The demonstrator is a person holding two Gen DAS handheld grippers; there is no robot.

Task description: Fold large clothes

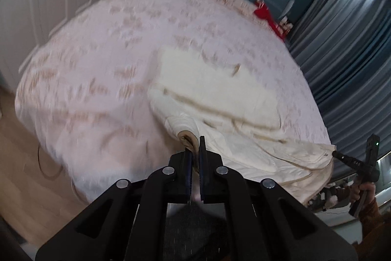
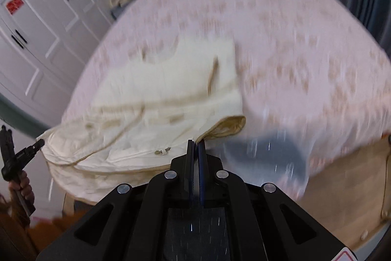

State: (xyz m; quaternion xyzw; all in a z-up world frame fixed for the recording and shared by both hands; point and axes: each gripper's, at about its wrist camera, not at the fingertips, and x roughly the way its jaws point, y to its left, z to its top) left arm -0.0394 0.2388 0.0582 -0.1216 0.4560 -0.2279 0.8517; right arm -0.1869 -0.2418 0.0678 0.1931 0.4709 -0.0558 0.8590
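We had both grippers, left gripper point(image 1: 195, 147) and right gripper point(image 2: 196, 148), pinching the cream garment's point(image 1: 220, 94) hem near the bed's point(image 1: 97, 53) foot edge, fold barely begun.

Black left gripper point(image 1: 195, 146) with silver rivets, blue pads; sleeve point(image 1: 374, 209) seemingly brown.

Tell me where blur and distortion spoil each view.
Left wrist view: the pink patterned bedspread is motion-smeared and bulges from the fisheye; the cream padded garment and the left gripper stay fairly sharp. Right wrist view: heavier streaking over bedspread and garment; only the right gripper is crisp.
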